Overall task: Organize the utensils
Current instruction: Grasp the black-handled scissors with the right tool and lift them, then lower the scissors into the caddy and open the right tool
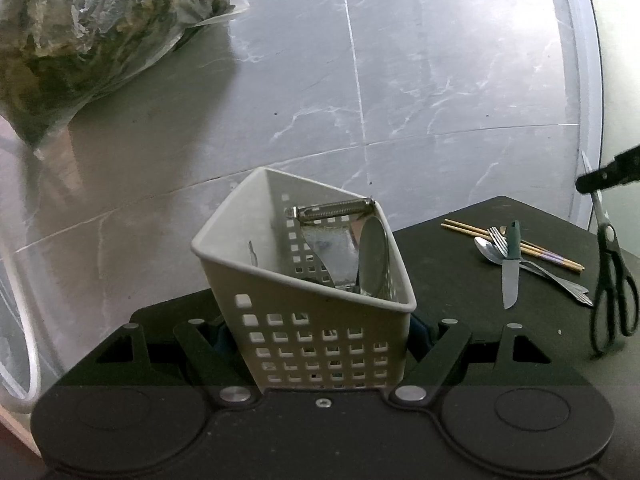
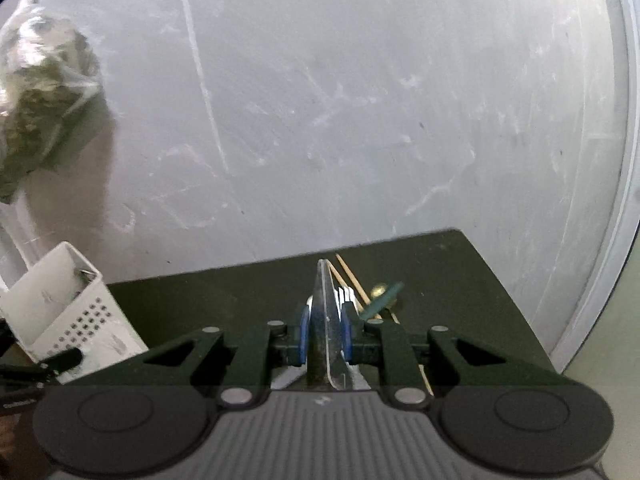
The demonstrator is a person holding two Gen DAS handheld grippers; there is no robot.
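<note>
L gripper clamped on caddy, pads hidden behind its lower walls; caddy is off-white plastic, wedge-shaped, square perforations in rows on near wall + back wall, held tilted over near edge of dark mat. Inside caddy: peeler w/ serrated blade lying across top far corner, metal body running down; round shiny metal piece leaning against R wall, type unclear. R gripper clenched on scissors, blue pads pressing both sides of closed blades, tips pointing fwd/up; R view motion-blurred. In L view the scissors hang off the mat at far R, blades up, black loop handles down, dark finger of R gripper across the blades. On mat, R of caddy and well apart from it: heap of loose utensils. Chopsticks, pale wood pair w/ patterned ends, lie at bottom; spoon and fork over them, handles running R; knife w/ dark green handle on top, blade pointing toward camera. Beyond mat: grey marble-look floor; clear bag of greenish stuff far L.
</note>
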